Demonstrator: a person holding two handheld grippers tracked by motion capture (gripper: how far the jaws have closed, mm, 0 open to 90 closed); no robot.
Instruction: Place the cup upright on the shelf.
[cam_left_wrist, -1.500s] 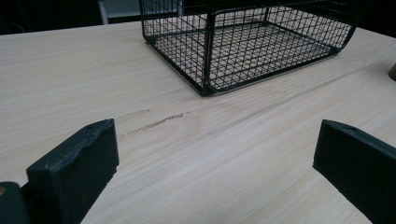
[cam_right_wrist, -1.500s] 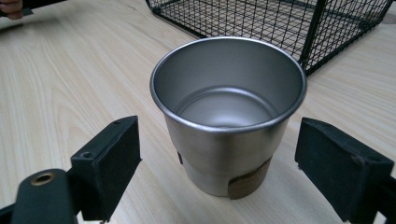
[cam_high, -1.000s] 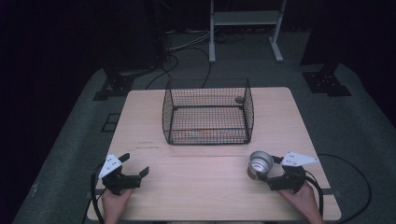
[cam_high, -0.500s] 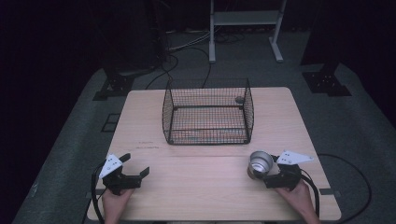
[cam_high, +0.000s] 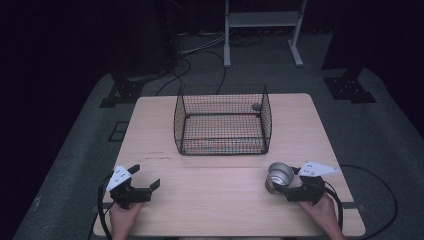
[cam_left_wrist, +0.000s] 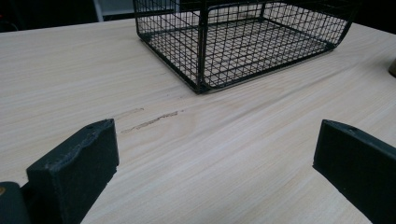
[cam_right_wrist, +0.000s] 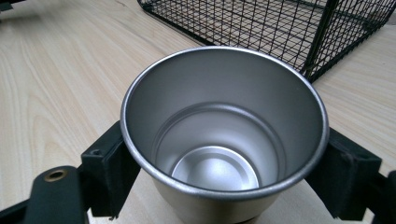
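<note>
Where the high view looks down, item one is a pale wooden rectangular bench (cam_high: 225, 165) standing on grey floor. Item two: a black wire-mesh basket (cam_high: 222, 125), open-topped, upright at the bench's middle toward the far edge. Item three: a small silver metal cup (cam_high: 279, 176), upright, near the front right corner, well apart from the basket. Right hand-held gripper (cam_high: 287, 186): jaws on either side of the cup, clasping it; grey three-cornered plate on top, black cable trailing right. Left hand-held gripper (cam_high: 147, 181): front left of the bench, jaws spread apart and holding nothing, grey plate on top.

Left gripper view: two black jaws of the left hand-held gripper (cam_left_wrist: 215, 177) stand wide apart over bare wood grain. A short dark scuff mark (cam_left_wrist: 149, 122) lies on the bench ahead. The wire basket (cam_left_wrist: 243, 42) stands beyond it.

Right gripper view: the metal cup (cam_right_wrist: 224, 135) sits mouth up between the jaws of the right hand-held gripper (cam_right_wrist: 224, 179), each black jaw pressed against its wall just under the rolled rim. Interior is empty and brushed. A basket corner (cam_right_wrist: 322, 42) stands just behind.
</note>
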